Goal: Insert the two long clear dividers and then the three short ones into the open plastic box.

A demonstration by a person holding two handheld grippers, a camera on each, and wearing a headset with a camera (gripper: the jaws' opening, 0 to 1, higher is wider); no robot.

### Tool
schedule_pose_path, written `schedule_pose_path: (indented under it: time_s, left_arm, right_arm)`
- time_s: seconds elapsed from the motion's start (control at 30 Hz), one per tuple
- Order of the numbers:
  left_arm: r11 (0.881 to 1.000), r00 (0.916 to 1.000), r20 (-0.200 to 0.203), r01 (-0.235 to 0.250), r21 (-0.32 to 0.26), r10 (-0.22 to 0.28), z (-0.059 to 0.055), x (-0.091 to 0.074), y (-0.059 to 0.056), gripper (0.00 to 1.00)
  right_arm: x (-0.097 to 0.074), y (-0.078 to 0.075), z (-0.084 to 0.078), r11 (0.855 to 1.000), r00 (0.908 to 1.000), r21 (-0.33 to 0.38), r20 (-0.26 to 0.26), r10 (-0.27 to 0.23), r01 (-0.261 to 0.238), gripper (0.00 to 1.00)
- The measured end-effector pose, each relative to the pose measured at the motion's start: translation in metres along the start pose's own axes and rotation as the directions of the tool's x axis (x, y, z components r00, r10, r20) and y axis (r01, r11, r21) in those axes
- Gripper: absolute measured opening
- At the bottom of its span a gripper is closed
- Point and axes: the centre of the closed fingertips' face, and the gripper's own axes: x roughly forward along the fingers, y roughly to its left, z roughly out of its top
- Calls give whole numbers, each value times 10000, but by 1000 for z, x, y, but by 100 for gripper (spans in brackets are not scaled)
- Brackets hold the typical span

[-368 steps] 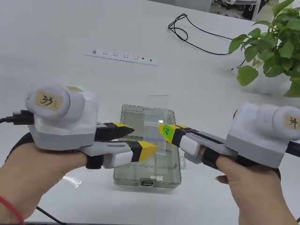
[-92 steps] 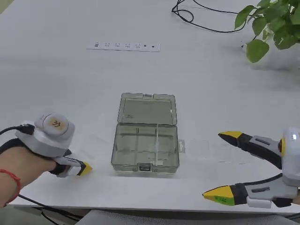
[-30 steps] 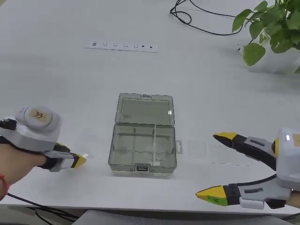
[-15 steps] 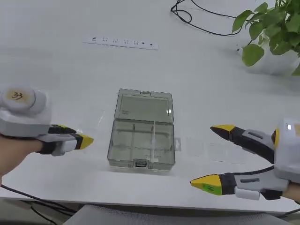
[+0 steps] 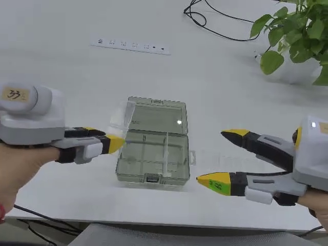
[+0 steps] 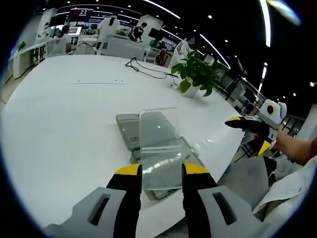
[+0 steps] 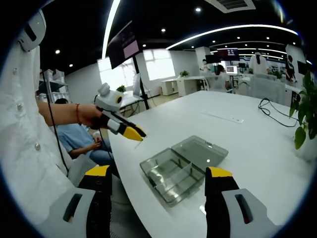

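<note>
The open smoky plastic box (image 5: 124,165) lies mid-table with its lid (image 5: 156,115) flat behind it; it also appears in the gripper views (image 6: 127,125) (image 7: 163,174). One clear divider (image 5: 165,154) stands lengthwise inside. My left gripper (image 5: 116,143) (image 6: 162,169) is shut on another clear divider (image 5: 122,117) (image 6: 158,128), holding it upright over the box's left edge. My right gripper (image 5: 223,158) (image 7: 158,172) hovers open and holds nothing, to the right of the box. Faint clear pieces (image 5: 205,155) lie on the table beside the box.
A white power strip (image 5: 130,46) and a black cable (image 5: 215,20) lie at the back. A potted plant (image 5: 294,36) (image 6: 195,74) stands at the back right. The table's front edge runs just below the box. People sit at desks beyond.
My left gripper rose from the table at the left with a clear divider in it and moved right to the box. The right gripper stayed open and drifted slightly left.
</note>
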Motion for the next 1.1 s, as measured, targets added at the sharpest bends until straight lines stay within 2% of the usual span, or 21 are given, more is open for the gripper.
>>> schedule_pose_path:
  time_s: [0.17, 0.27, 0.4, 0.67, 0.83, 1.1]
  left_arm:
    - [9985, 9982, 298, 527, -138, -523, 3, 4, -20, 30]
    - [9971, 9967, 360, 734, -185, -727, 4, 5, -28, 30]
    - [9935, 9926, 520, 1114, -212, -1102, 7, 7, -42, 30]
    - [9863, 9847, 581, 1651, -47, -1646, 8, 11, -64, 30]
    - [9834, 9817, 579, 1810, 109, -1813, 9, 12, -70, 30]
    - [9792, 9783, 515, 1984, 420, -2005, 10, 12, -76, 30]
  right_arm:
    - [7, 3, 13, 9979, 9990, 573, 302, -316, 298, 69]
    - [13, 5, 24, 9934, 9965, 1054, 657, -526, 455, 64]
    - [19, 8, 32, 9866, 9936, 1508, 837, -756, 624, 58]
    - [33, 10, 31, 9688, 9905, 2303, 784, -1126, 919, 43]
    - [45, 10, 30, 9485, 9884, 2986, 724, -1332, 1059, 35]
    - [55, 12, 29, 9309, 9863, 3442, 619, -1526, 1225, 27]
